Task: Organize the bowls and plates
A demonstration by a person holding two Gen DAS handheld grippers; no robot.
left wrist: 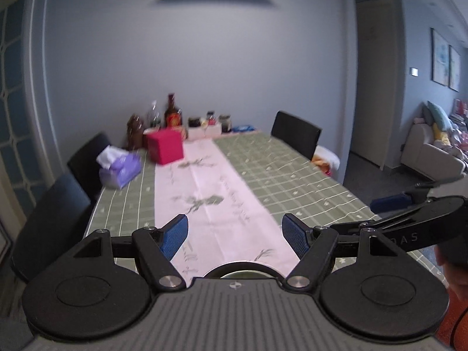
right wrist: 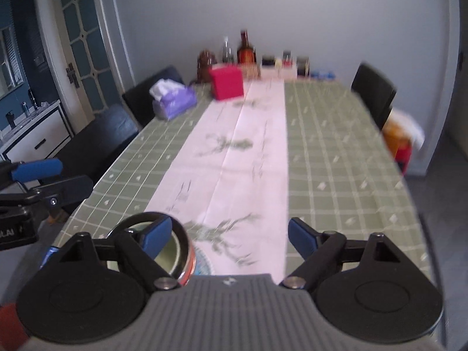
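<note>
Left wrist view: the left gripper (left wrist: 235,235) gapes empty above a round metal-rimmed bowl (left wrist: 240,269) on the green checked tablecloth (left wrist: 292,169); right wrist view: the right gripper (right wrist: 225,238) is likewise released (nothing held), that bowl (right wrist: 172,251) stacked at the near edge, so I judge stacking done, next finding more dishes

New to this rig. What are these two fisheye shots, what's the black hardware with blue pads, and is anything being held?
No robot here: a person carries handheld tongs, one per hand, each with a camera looking along its fingers. One picture comes from the left tongs, the other from the right tongs. Both sets stand open, with nothing between the blue pads.

Below them, at the table's near end, sits a bowl with a red-banded outside, partly hidden by the tongs.

The green checked tablecloth carries a pale runner. Farther off are a red box, a purple tissue pack, then bottles and jars by the wall.
</note>
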